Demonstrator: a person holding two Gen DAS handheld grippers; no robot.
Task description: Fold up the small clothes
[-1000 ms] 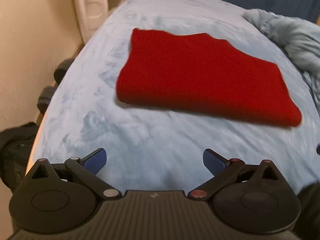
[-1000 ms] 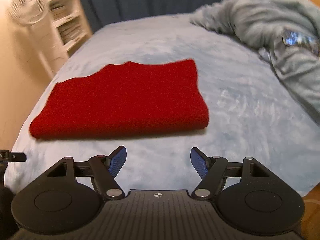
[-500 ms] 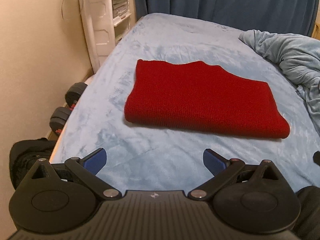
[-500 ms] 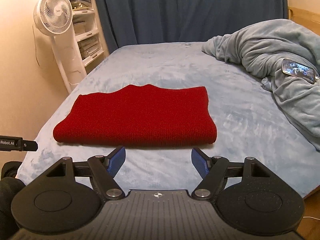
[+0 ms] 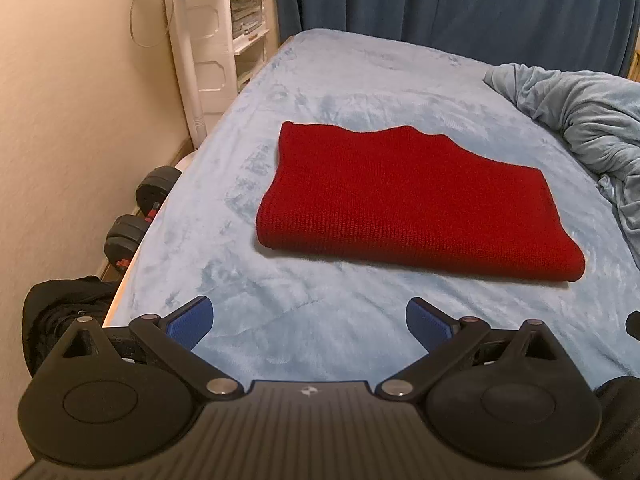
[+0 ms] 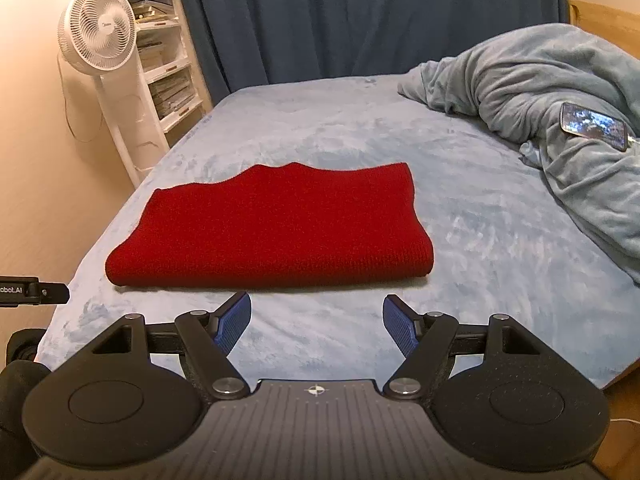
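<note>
A red knit garment [image 5: 408, 200] lies folded flat on the light blue bed [image 5: 320, 80], its folded edge toward me. It also shows in the right wrist view [image 6: 276, 228]. My left gripper [image 5: 310, 328] is open and empty, held above the bed's near edge, short of the garment. My right gripper [image 6: 316, 322] is open and empty, also short of the garment's near edge. Neither gripper touches the garment.
A crumpled grey-blue blanket [image 6: 560, 92] lies at the right with a phone [image 6: 594, 125] on it. A white fan [image 6: 96, 32] and shelves [image 6: 168, 60] stand at the left. Dumbbells [image 5: 140, 216] and a black bag [image 5: 56, 312] lie beside the bed. Dark blue curtains [image 6: 360, 16] hang behind.
Both grippers have pulled back and risen away from the folded garment, so more of the room shows. The garment has not moved. Both stay open.
</note>
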